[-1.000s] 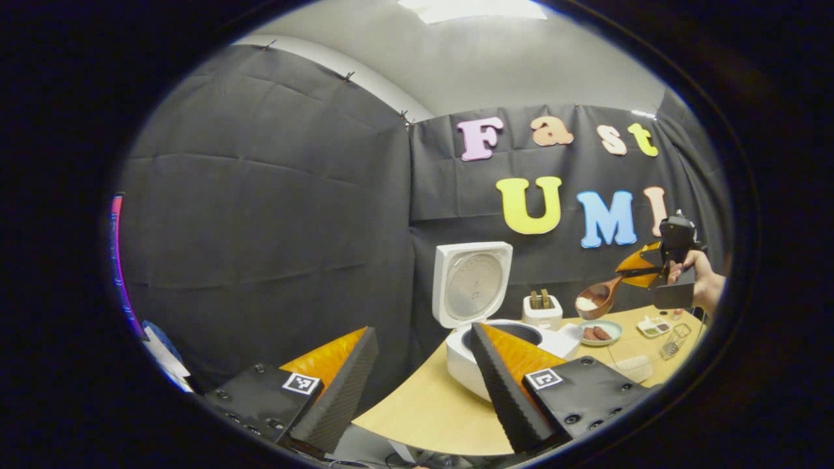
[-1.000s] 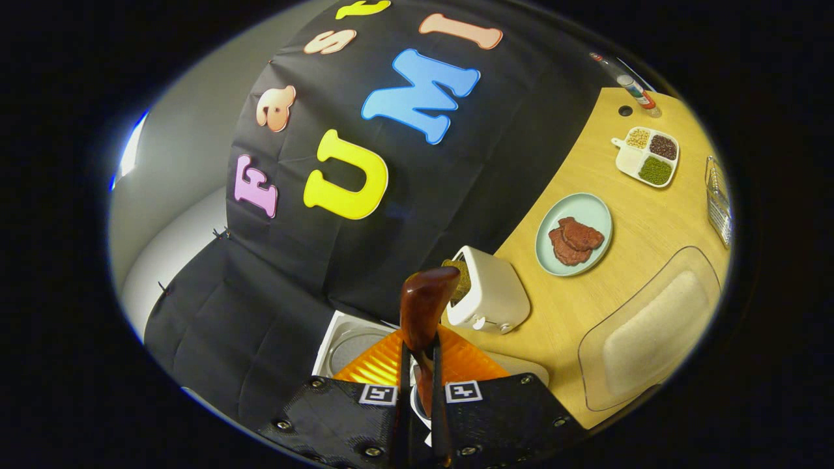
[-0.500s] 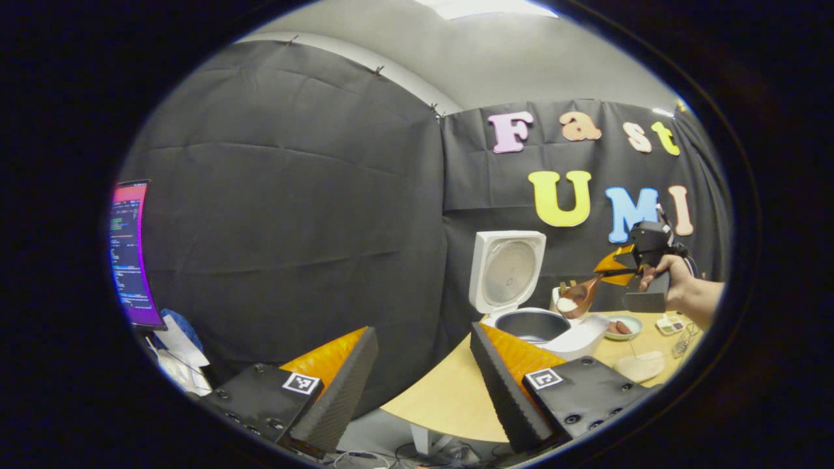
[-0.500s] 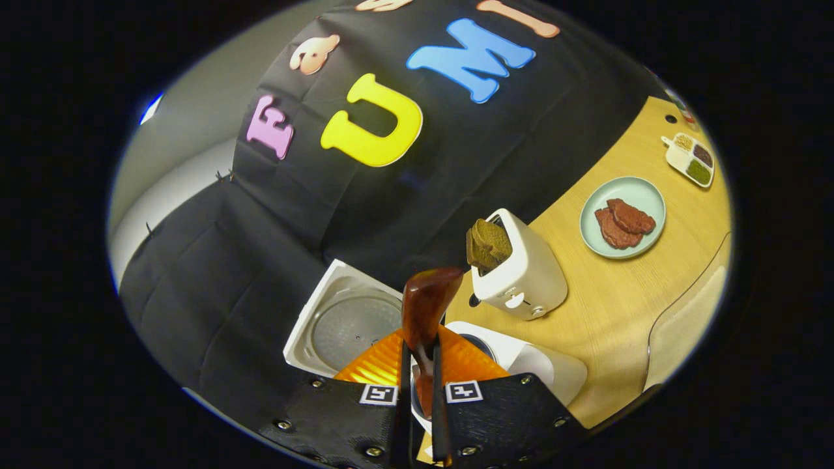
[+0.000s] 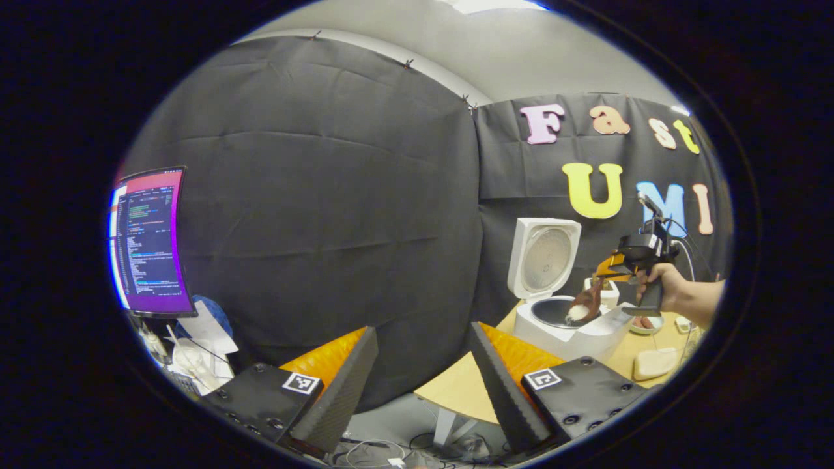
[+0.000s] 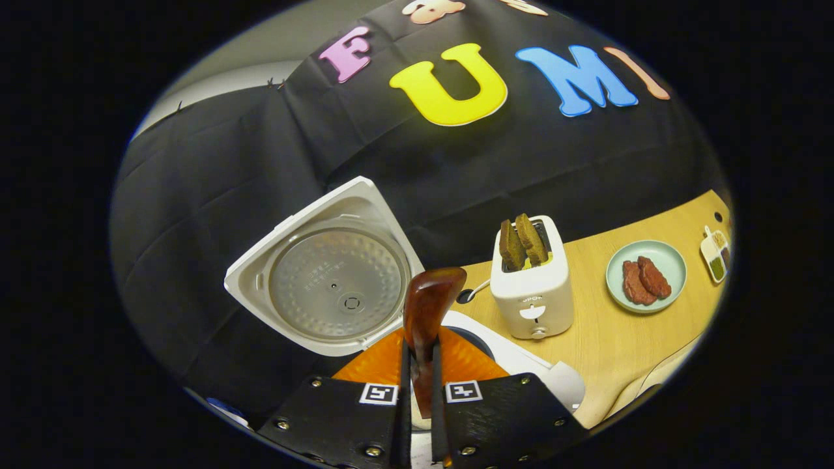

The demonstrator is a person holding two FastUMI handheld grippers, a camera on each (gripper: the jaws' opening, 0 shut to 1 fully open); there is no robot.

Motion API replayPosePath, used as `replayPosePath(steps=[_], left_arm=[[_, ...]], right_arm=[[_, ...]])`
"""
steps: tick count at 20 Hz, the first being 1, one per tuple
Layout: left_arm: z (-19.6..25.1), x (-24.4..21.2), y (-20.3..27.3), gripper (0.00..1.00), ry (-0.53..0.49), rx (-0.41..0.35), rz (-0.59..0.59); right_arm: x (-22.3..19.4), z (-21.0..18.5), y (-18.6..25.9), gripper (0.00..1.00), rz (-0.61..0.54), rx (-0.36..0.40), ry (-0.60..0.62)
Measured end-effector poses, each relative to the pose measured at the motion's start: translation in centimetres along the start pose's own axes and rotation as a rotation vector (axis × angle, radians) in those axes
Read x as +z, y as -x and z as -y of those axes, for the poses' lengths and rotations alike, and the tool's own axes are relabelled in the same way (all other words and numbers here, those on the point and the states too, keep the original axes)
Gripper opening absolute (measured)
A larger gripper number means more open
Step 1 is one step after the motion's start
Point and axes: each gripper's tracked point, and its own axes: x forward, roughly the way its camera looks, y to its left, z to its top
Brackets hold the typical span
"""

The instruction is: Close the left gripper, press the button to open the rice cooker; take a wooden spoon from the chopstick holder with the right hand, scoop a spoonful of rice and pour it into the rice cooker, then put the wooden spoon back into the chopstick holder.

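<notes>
The white rice cooker (image 5: pixel 573 329) stands on the wooden table (image 5: pixel 456 391) with its lid (image 5: pixel 544 257) raised. A hand holds my right gripper (image 5: pixel 612 268) over it, shut on the brown wooden spoon (image 5: pixel 584 305). The bowl is tipped down over the pot with white rice at its lip. In the right gripper view the spoon's handle (image 6: pixel 427 306) stands clamped in my right gripper (image 6: pixel 417 355), above the cooker's body (image 6: pixel 528 365) and beside the open lid (image 6: pixel 332 280). My left gripper (image 5: pixel 420 381) hangs open off the table's left edge, holding nothing.
A white toaster (image 6: pixel 531 286) with two bread slices stands behind the cooker. Right of it lie a green plate (image 6: pixel 645 277) of meat and a divided tray (image 6: pixel 717 251). A clear rice container (image 5: pixel 655 361) sits near the front. A monitor (image 5: pixel 150 241) glows at far left.
My right gripper carried the spoon left over the open cooker and tilted its bowl down. My left gripper drew back and swung left, bringing the monitor into sight.
</notes>
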Motion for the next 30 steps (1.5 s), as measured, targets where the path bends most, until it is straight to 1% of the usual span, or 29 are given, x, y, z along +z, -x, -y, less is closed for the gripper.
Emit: replayPosePath(steps=[1, 2, 3, 6, 7, 8, 11, 12, 13, 14, 15, 17, 18, 19, 20, 21, 26, 30], left_arm=[[0.1, 0.0, -0.1, 0.98, 0.000, -0.001, -0.001], [0.2, 0.2, -0.1, 0.93, -0.001, -0.003, -0.001], [0.4, 0.2, -0.2, 0.98, -0.004, -0.006, 0.000], [1.3, 0.4, -0.2, 0.98, -0.009, -0.021, 0.005], [1.6, 0.6, -0.1, 0.98, -0.012, -0.024, 0.005], [1.9, 0.4, -0.1, 1.00, -0.017, -0.030, 0.004], [2.3, 0.7, -0.3, 1.00, -0.041, -0.034, 0.011], [2.2, 1.1, -0.3, 0.98, -0.046, -0.030, 0.014], [2.2, 1.5, -0.2, 0.93, -0.046, -0.025, 0.017], [2.1, 1.6, -0.1, 0.98, -0.046, -0.023, 0.020], [2.0, 1.8, 0.2, 0.93, -0.046, -0.020, 0.025], [1.8, 1.6, 0.2, 0.93, -0.047, -0.013, 0.030], [1.7, 1.5, 0.3, 0.93, -0.045, -0.009, 0.029], [1.6, 1.5, 0.3, 0.98, -0.042, -0.005, 0.029], [1.4, 1.4, 0.6, 1.00, -0.038, 0.000, 0.030], [1.2, 1.5, 0.9, 1.00, -0.034, 0.003, 0.033], [1.7, 2.2, 1.3, 0.98, -0.033, -0.008, 0.051], [4.2, 3.5, 0.9, 0.98, -0.034, -0.062, 0.084]], right_arm=[[0.2, -0.2, 0.1, 0.12, 0.010, -0.002, 0.040], [0.2, -0.2, 0.1, 0.12, 0.019, -0.007, 0.084], [0.5, -0.2, 0.3, 0.12, 0.028, -0.009, 0.130], [1.2, -1.0, 1.1, 0.12, 0.056, -0.014, 0.296], [1.6, -1.5, 1.3, 0.12, 0.071, -0.008, 0.355], [1.8, -2.0, 1.6, 0.12, 0.087, 0.004, 0.416], [2.1, -3.5, 2.2, 0.12, 0.130, 0.035, 0.564], [2.3, -4.0, 2.3, 0.12, 0.143, 0.039, 0.614], [2.1, -4.4, 2.5, 0.12, 0.155, 0.042, 0.665], [2.3, -4.8, 2.6, 0.12, 0.168, 0.038, 0.718], [2.6, -5.1, 2.9, 0.12, 0.187, 0.030, 0.769], [3.1, -5.5, 3.4, 0.12, 0.219, 0.020, 0.832], [3.2, -5.5, 3.3, 0.12, 0.224, 0.023, 0.830], [3.2, -5.5, 3.3, 0.12, 0.218, 0.034, 0.806], [2.9, -5.6, 3.3, 0.12, 0.206, 0.047, 0.763], [2.8, -5.4, 3.4, 0.12, 0.196, 0.057, 0.710], [5.4, -4.2, 5.1, 0.12, 0.168, 0.107, 0.399], [7.5, -1.8, 7.8, 0.12, 0.150, 0.136, 0.112]])
